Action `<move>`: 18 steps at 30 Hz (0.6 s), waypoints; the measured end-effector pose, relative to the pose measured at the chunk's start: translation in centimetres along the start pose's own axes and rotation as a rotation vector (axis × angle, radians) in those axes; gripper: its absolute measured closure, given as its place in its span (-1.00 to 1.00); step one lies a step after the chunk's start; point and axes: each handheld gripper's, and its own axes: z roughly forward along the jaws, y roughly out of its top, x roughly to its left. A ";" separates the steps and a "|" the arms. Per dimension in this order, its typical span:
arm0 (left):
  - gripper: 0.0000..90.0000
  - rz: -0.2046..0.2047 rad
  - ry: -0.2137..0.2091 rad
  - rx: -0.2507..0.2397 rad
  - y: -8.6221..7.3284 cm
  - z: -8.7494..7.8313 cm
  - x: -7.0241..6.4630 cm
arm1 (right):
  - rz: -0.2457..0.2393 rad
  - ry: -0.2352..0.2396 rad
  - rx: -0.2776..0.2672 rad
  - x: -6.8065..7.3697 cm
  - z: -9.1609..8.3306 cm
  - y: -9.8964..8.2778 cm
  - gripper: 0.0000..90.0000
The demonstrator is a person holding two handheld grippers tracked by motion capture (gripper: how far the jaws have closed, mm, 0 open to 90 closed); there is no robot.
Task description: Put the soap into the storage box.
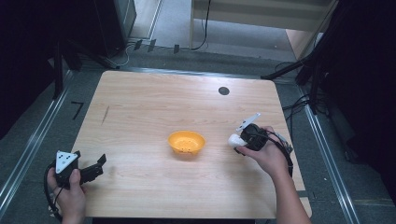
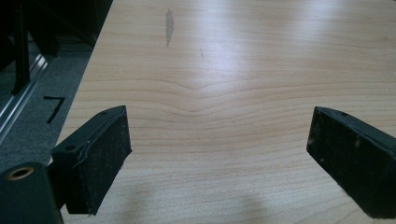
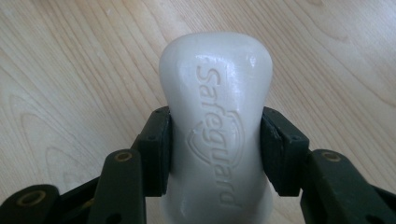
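A white bar of soap (image 3: pixel 217 116) stamped "Safeguard" sits between the two black jaws of my right gripper (image 3: pixel 216 149), which is shut on its narrow waist. In the high view that right gripper (image 1: pixel 240 139) holds the white soap (image 1: pixel 235 139) at the table's right side, to the right of an orange bowl (image 1: pixel 187 143) with small holes in its bottom. My left gripper (image 1: pixel 95 164) rests at the near left corner, open, its jaws wide apart over bare wood (image 2: pixel 219 140) with nothing between them.
The wooden table (image 1: pixel 154 102) has a round black grommet (image 1: pixel 223 90) near its far edge and a dark scuff (image 1: pixel 105 114) at the left. Black stands and cables flank the table on the floor.
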 end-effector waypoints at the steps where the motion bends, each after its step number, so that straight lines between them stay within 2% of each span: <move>1: -0.85 -0.002 0.000 -0.001 0.0 0.0 0.0 | -0.003 0.001 -0.001 0.1 0.0 0.2 0.14; 12: -0.85 -0.001 -0.001 0.000 0.0 0.0 0.0 | -0.078 -0.001 -0.015 1.0 -0.3 2.0 0.14; 18: -0.85 -0.001 -0.001 0.000 0.0 0.0 0.0 | -0.103 0.006 -0.026 1.6 -0.4 3.2 0.14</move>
